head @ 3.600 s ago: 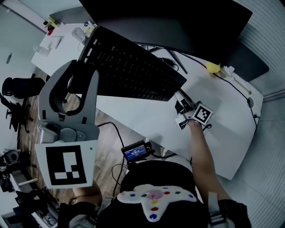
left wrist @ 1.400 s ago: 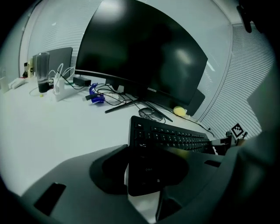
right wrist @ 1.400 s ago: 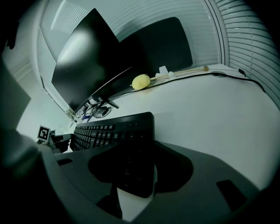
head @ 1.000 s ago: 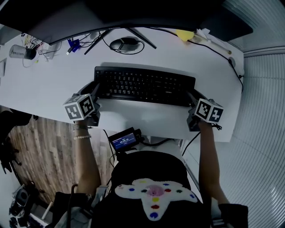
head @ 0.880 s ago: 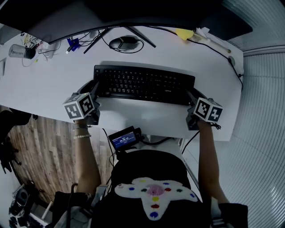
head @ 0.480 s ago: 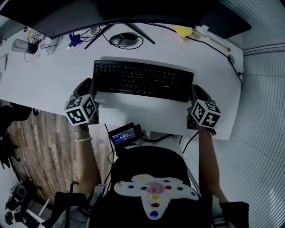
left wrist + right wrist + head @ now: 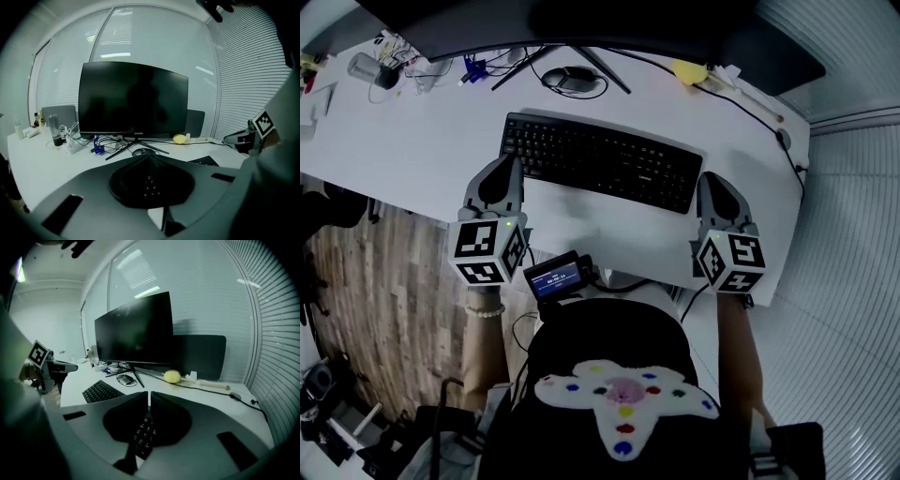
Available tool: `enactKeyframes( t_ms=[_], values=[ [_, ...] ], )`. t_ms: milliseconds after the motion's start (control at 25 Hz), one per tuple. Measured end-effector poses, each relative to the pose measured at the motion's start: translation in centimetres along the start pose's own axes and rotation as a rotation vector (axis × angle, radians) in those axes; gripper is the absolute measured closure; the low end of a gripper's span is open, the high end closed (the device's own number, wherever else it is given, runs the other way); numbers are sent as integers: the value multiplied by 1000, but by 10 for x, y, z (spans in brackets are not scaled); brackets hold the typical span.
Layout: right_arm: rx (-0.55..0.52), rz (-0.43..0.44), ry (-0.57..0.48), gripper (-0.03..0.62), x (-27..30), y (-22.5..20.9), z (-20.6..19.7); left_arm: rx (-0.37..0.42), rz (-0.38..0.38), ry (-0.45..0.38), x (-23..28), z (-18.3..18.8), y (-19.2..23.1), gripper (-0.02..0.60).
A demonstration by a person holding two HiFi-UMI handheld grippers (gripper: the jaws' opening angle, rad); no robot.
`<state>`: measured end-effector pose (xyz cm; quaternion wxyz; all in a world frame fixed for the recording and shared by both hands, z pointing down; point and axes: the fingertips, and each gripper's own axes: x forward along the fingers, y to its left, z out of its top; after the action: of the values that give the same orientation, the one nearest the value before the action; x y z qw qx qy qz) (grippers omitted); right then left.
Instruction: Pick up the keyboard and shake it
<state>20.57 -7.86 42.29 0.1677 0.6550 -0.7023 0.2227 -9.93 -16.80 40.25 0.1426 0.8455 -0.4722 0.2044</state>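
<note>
I log black keyboard (image 7: 598, 161) lying on white surface (image 7: 412, 141), left hand-held gripper (image 7: 511, 165) and right hand-held gripper (image 7: 706, 179) beside its ends, jaws just closing, now together, nothing between, monitor (image 7: 133, 101) logo unreadable

Layout-wise: the black full-size keyboard (image 7: 600, 164) runs across the middle of the white flat desk (image 7: 422, 141), with the left gripper (image 7: 512, 163) at its left end and the right gripper (image 7: 708, 180) at its right end. The wide black monitor (image 7: 581, 19) is behind it, with the dark oval mouse (image 7: 575, 79) between its 2 stand legs. The round yellow lump (image 7: 689, 71) is back right and the thin tangled cables (image 7: 473, 66) back left. The small lit-screen device (image 7: 555, 277) is at the desk's front edge.
</note>
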Motion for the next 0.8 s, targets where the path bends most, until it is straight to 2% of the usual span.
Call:
enactKeyframes(
  t_ms=[320, 520, 800],
  values=[
    [-154, 136, -143, 551, -28, 47, 52, 46, -10, -98, -43, 44, -38, 565],
    [-163, 216, -228, 551, -50, 70, 84, 70, 4, -190, -69, 72, -57, 565],
    [-214, 253, -282, 551, -64, 82, 99, 95, 9, -256, -94, 99, -80, 565]
  ],
)
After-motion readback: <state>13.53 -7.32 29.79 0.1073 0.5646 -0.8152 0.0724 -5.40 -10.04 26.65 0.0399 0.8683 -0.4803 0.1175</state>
